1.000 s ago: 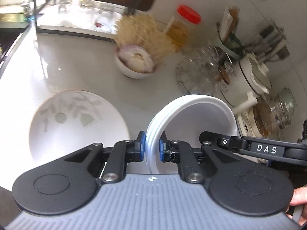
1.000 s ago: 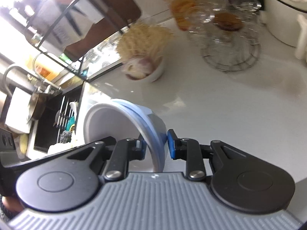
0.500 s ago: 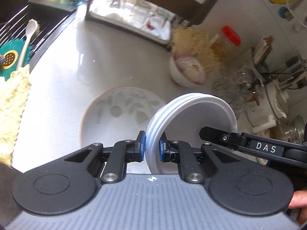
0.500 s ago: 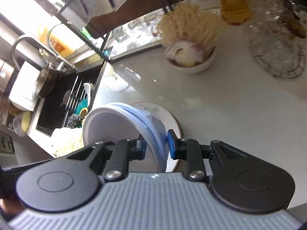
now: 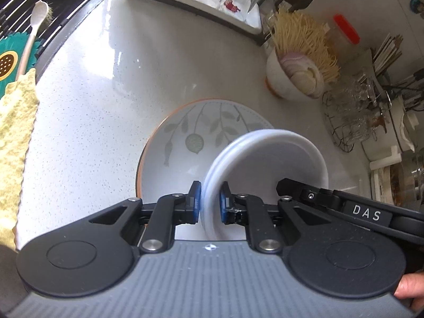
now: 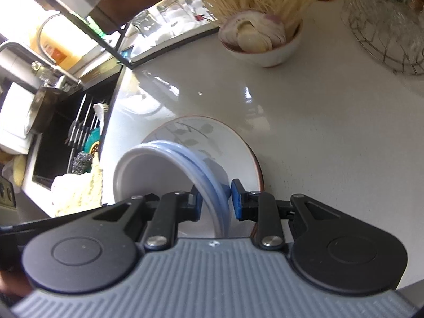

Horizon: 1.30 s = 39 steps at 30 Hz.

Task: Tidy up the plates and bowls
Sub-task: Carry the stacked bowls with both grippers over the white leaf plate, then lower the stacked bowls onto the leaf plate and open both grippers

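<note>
a stack of white round bowls with ribbed rims point(image 5: 267, 159) is hanging just above a wide white plate with a grey leaf pattern and a thin orange-brown edge point(image 5: 185, 132), which is lying flat on the speckled white countertop point(image 5: 92, 106). the left gripper point(image 5: 210, 201) is pinching one side of the stack's rim, its blue pads narrowed down to the rim's thickness. the right gripper point(image 6: 216, 201) is clamping the opposite side of the rim, jaws slightly wider, pads pressing on the bluish-looking wall of the bowls point(image 6: 164, 169). whether the stack is touching the plate is hard to tell. beyond the plate, a small white bowl holding sliced onion point(image 5: 294, 79) is sitting beside a bundle of pale dry noodles point(image 5: 302, 37). a wire basket of clear glassware point(image 5: 355, 111) is standing to the right, and a black sink with a yellow cloth point(image 5: 16, 143) is lying to the left.
</note>
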{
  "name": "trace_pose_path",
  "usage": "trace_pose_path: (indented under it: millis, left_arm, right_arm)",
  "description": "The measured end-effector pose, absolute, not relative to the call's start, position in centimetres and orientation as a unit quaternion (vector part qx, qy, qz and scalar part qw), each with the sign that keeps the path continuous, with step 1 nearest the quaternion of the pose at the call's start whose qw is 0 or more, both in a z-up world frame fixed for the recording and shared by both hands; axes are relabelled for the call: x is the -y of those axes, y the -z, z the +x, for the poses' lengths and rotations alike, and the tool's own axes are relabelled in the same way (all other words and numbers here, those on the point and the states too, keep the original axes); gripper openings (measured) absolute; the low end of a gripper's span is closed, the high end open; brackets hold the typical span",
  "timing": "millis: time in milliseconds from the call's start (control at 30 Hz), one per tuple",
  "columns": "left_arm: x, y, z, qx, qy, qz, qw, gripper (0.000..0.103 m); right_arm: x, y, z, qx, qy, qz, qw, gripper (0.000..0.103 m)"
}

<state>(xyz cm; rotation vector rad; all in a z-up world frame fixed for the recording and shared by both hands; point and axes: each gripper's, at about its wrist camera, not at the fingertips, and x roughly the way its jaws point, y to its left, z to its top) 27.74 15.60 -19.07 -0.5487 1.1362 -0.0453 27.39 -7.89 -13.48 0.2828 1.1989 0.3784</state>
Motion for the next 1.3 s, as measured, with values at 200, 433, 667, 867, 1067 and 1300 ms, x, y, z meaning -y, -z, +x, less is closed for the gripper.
trace_pose_path:
  millis: [200,433,667,867,1067,1300]
  left_arm:
    - [-16.0,19.5,28.2,-0.533,0.028,-0.253,0.807,0.015]
    - [-16.8,19.0,27.8,-0.529,0.025,-0.250,0.811,0.029]
    - [-17.1,17.2,26.5,-0.506,0.030,-0.222,0.833,0.043]
    - [-17.0,14.4,25.0,-0.477,0.029,-0.202,0.855,0.046]
    - [-16.7,10.5,23.2,-0.432,0.023,-0.179,0.884,0.047]
    - [-15.9,5.9,20.3,-0.385,0.022,-0.160,0.909,0.050]
  right_arm:
    - [7.7,14.1,27.3,-0.561,-0.160,0.152,0.798,0.026]
    - [7.6,14.0,27.0,-0.556,-0.155,0.151,0.802,0.027]
    - [7.8,13.0,25.9,-0.530,-0.136,0.152,0.823,0.058]
    - [8.3,10.9,24.7,-0.499,-0.143,0.139,0.843,0.058]
    - [9.3,7.6,23.3,-0.453,-0.151,0.137,0.868,0.058]
    - [10.5,3.1,21.1,-0.398,-0.168,0.122,0.894,0.059]
